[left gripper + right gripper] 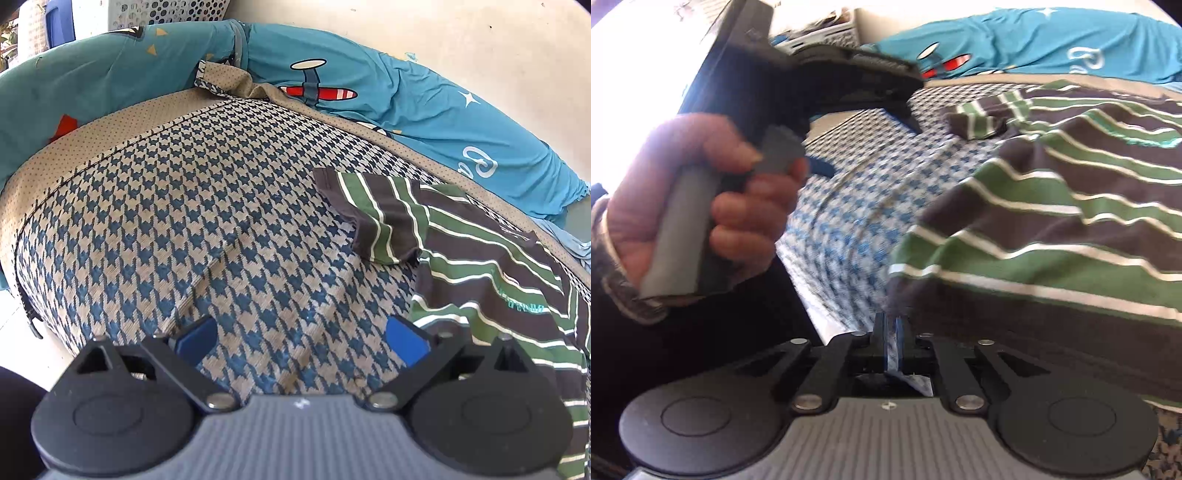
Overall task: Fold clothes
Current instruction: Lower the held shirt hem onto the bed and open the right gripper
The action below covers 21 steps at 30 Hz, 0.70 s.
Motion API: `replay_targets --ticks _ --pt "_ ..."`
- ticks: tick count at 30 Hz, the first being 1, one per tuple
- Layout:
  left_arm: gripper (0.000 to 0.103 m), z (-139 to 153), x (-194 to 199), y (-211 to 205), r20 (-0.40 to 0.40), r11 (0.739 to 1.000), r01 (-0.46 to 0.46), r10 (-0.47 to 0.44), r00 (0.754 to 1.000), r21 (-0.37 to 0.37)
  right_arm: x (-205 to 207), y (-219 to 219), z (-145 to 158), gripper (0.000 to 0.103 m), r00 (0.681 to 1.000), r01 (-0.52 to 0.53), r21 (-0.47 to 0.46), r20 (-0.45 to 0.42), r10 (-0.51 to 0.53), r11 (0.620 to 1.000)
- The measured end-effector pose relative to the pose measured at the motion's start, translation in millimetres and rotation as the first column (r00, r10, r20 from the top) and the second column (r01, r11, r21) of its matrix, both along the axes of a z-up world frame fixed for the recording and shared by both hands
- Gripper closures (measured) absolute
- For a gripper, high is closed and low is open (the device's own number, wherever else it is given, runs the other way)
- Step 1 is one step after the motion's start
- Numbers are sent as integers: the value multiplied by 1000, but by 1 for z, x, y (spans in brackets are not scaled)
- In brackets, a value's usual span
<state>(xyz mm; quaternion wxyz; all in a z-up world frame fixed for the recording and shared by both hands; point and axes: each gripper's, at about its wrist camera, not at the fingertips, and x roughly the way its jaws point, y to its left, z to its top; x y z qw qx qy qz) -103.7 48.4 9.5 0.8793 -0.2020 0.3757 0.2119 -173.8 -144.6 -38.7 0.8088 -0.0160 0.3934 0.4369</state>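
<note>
A brown shirt with green and white stripes [491, 254] lies at the right of a houndstooth cushion [207, 229]. Its sleeve [373, 218] points left. My left gripper [301, 343] is open and empty, just above the cushion and left of the shirt. In the right wrist view the shirt [1052, 221] fills the right side. My right gripper [892, 332] is shut on the shirt's lower left edge. The left gripper [864, 140] shows there at upper left, held by a hand [701, 206].
A teal sheet with an airplane print [369, 88] lies bunched behind the cushion. A white perforated basket [166, 11] stands at the back left. The cushion's left edge [22, 266] drops to a pale floor.
</note>
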Motion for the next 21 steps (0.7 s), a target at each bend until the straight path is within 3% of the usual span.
replay_targets --ticks 2,5,7,13,18,20,21 --pt "5 0 0 0 2 1000 -1 1 1000 1 -2 2 6 94 998 -3 -10 58 3 1000" --pt "5 0 0 1 3 1000 -5 5 1000 0 -6 7 15 81 991 -28 -23 132 30 999" --pt "5 0 0 1 1 1000 -7 7 1000 -3 -7 14 16 66 983 -53 -47 175 61 997" --pt "5 0 0 2 0 1000 -4 4 1000 -5 -6 51 7 62 941 -129 -208 284 186 970" --pt "5 -2 1 6 -3 1000 -17 17 1000 -21 -14 64 -9 64 907 -96 -332 359 220 938" --pt "5 -2 1 5 -7 1000 -16 16 1000 -25 -16 64 -12 78 896 -79 -350 386 221 933" --pt "5 -3 1 4 -7 1000 -14 14 1000 -25 -14 64 -12 90 898 -66 -350 387 209 934"
